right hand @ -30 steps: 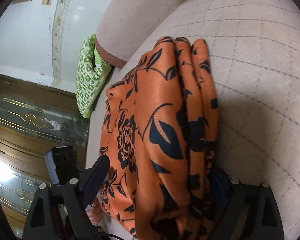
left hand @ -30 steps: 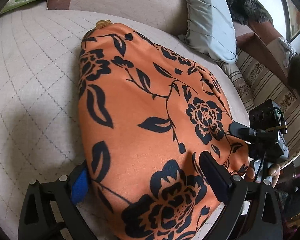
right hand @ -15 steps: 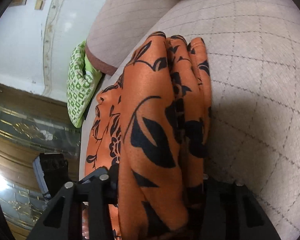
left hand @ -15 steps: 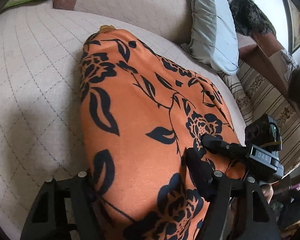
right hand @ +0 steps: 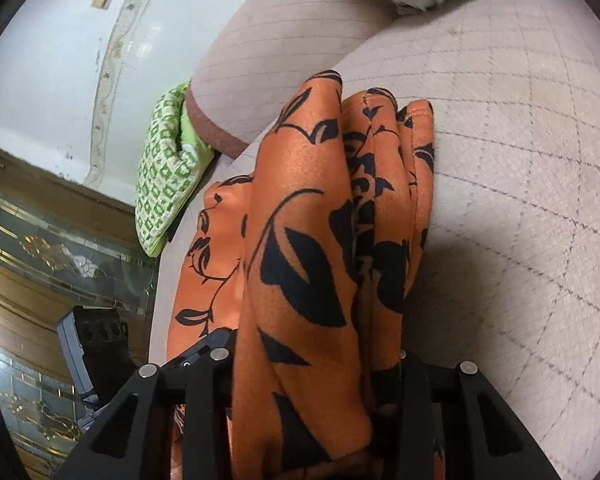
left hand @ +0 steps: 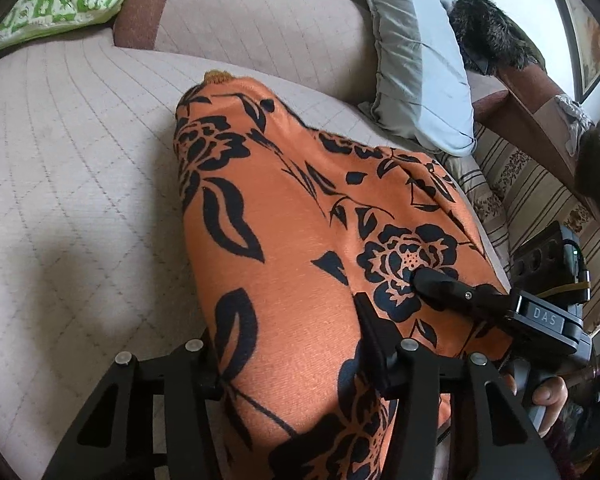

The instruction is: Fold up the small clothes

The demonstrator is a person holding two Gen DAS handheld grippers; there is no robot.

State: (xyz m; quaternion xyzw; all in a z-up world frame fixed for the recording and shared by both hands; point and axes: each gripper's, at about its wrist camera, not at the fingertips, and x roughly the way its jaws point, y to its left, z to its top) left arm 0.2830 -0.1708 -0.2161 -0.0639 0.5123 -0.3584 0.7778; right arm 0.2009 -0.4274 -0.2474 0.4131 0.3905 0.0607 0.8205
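Writing: the letters "DAS" show in white on the black body of the right gripper [left hand: 416, 280], seen in the left view.
Cloth: an orange cloth [left hand: 300, 240] with black flowers and leaves lies on the beige sofa seat [left hand: 68, 184].
Which way it points: the cloth is long and runs straight away from the left gripper [left hand: 292, 364], toward the sofa back [left hand: 260, 16]. Its far end shows three folds side by side [right hand: 380, 120].
Left fingers: they are closing, with the near end of the cloth bunched between them. The cloth hides the pads.
Right fingers: they are closing too, with thick folds of cloth [right hand: 320, 280] packed between them.
Hard to see: the near edge of the cloth is cut off at the bottom of both views. Only part of a hand [left hand: 548, 398] shows under the right gripper.
Nearby: a grey pillow [left hand: 416, 60] and a green cushion [right hand: 168, 172] sit past the cloth's far end.
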